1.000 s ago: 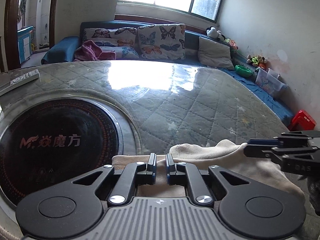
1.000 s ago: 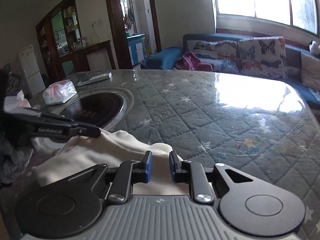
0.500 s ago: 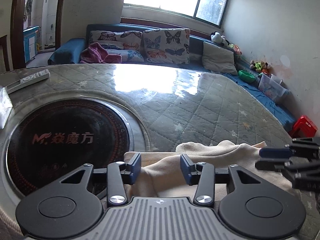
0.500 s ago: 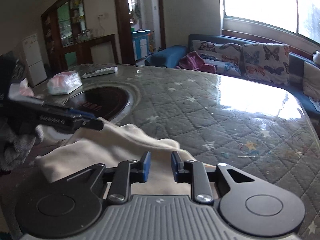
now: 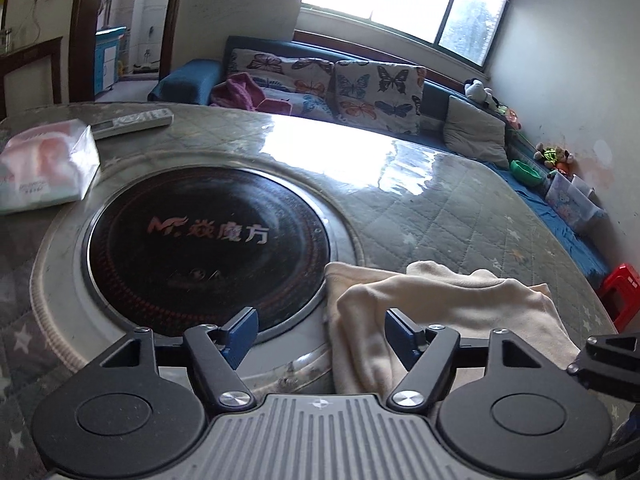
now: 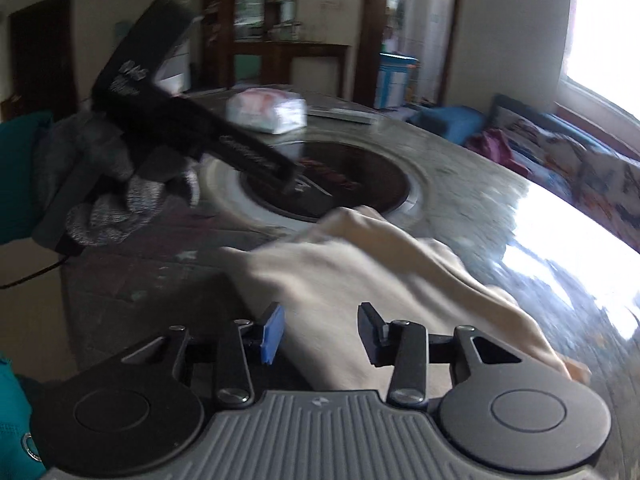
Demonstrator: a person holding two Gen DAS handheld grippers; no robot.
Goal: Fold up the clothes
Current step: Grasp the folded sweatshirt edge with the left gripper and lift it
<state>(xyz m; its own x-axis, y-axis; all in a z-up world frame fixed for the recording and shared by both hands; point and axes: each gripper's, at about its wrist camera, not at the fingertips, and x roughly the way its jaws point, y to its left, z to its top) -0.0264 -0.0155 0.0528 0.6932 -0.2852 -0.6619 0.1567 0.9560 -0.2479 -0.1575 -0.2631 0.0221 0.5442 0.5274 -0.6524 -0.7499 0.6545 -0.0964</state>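
A cream garment (image 5: 440, 308) lies bunched on the quilted worktop (image 5: 420, 216), just beside the round black hotplate (image 5: 208, 248) — one edge touching its pale rim. Left hand-held gripper (image 5: 322, 330) and right hand-held gripper (image 6: 320, 332) both spread wide, holding nothing — each just above the garment's near edge.

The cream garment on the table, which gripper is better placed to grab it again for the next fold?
Right, probably. The right gripper is open with the cream garment directly between its fingers. The left gripper is open too, but mostly over the black cooktop.
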